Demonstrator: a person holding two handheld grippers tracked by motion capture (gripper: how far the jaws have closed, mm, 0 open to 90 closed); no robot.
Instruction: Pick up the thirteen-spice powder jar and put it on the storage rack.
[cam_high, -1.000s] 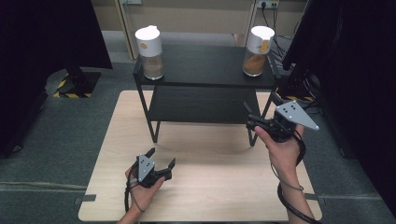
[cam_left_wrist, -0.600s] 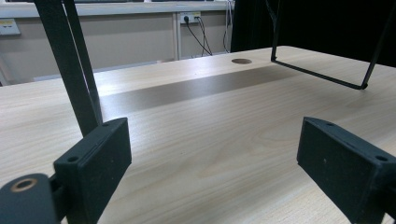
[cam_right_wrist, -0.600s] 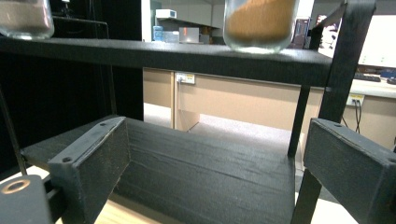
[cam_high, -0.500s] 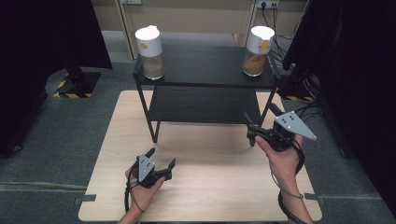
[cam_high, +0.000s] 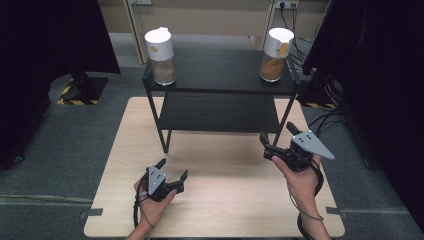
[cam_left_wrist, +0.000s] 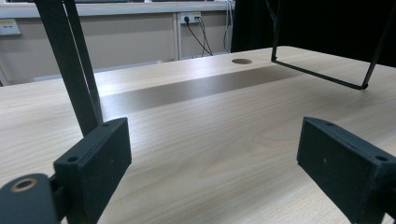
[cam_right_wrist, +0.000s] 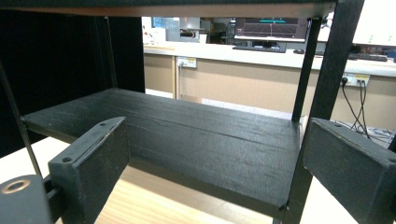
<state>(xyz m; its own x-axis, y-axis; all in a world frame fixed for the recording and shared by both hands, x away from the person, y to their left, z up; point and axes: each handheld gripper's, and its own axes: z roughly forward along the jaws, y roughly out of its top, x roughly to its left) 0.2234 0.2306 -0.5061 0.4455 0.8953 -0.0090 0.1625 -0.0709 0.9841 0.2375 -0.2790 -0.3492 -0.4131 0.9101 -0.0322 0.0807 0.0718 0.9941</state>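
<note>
Left hand (cam_high: 150, 202): low at the near edge of the surface, wrist coming in from the bottom, holding the left gripper (cam_high: 172, 172) just above the wood.
Left fingers (cam_left_wrist: 95, 161): released, spread wide, nothing between them but bare wood; one shelf leg stands just past the left finger.
Right hand (cam_high: 300, 177): raised higher, tipped toward the shelf, holding the right gripper (cam_high: 276, 137) with its grey three-cornered plate on top.
Right fingers (cam_right_wrist: 93, 161): also released and wide apart, nothing gripped; the lower shelf board sits straight ahead between them, a leg right by the right finger.
Surface (cam_high: 220, 200): pale wood, smooth, light grain, rectangular.
Shelf (cam_high: 220, 75): black two-tier rack, thin metal legs, boards with a rough painted-wood texture.
Jars (cam_high: 160, 49): two clear ones with white tops, on the top board's far corners, well beyond both sets of fingers; brownish stuff inside, can't tell what.
</note>
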